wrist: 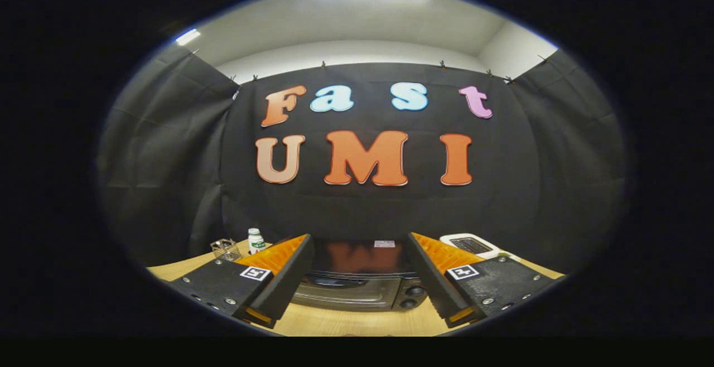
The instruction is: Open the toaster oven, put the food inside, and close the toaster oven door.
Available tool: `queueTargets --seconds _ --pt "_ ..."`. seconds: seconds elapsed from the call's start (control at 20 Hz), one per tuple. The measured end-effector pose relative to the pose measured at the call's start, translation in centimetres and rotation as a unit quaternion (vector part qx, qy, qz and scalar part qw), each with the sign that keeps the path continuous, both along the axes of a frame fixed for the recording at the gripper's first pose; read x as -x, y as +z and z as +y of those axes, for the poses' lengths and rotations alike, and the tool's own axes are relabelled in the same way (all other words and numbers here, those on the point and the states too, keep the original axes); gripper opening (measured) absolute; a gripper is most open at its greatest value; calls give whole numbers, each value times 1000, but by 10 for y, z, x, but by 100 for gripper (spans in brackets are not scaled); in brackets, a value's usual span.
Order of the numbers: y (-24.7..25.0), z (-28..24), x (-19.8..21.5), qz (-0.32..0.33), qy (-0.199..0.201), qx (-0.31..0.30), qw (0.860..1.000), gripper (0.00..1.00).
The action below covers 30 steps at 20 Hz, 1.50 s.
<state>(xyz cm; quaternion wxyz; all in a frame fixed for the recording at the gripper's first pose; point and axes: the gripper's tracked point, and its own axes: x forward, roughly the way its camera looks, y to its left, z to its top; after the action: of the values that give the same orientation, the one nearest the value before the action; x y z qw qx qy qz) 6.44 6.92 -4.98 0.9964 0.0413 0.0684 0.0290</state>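
Note:
A black toaster oven stands on the wooden table, straight ahead of my fingers and framed between them. Its glass door is closed, and two round knobs sit at the door's right side. My gripper is open wide with nothing between its fingers, and it hangs a short way in front of the oven without touching it. The fingers hide the oven's left and right ends.
A small white bottle with a green label and a clear glass holder stand at the back left of the table. A white device with a dark panel lies beyond the right finger. Black cloth walls close the booth behind.

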Motion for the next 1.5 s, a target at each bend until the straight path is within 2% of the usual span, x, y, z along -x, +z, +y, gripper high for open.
queueTargets --seconds 0.25,0.4,0.5,0.75,0.85,1.05,1.2,1.5 --pt "-52 28 -30 66 9 4 998 99" --pt "-74 49 -38 99 25 -11 995 99" --pt "-88 53 -43 116 22 -5 993 99" --pt "-119 55 -46 150 16 7 989 99" --pt "-118 57 -47 138 18 4 990 100" --pt "-116 61 -31 126 26 0 992 93" --pt "-117 61 -18 121 40 -7 992 84" --pt "-124 63 38 139 73 10 988 83"
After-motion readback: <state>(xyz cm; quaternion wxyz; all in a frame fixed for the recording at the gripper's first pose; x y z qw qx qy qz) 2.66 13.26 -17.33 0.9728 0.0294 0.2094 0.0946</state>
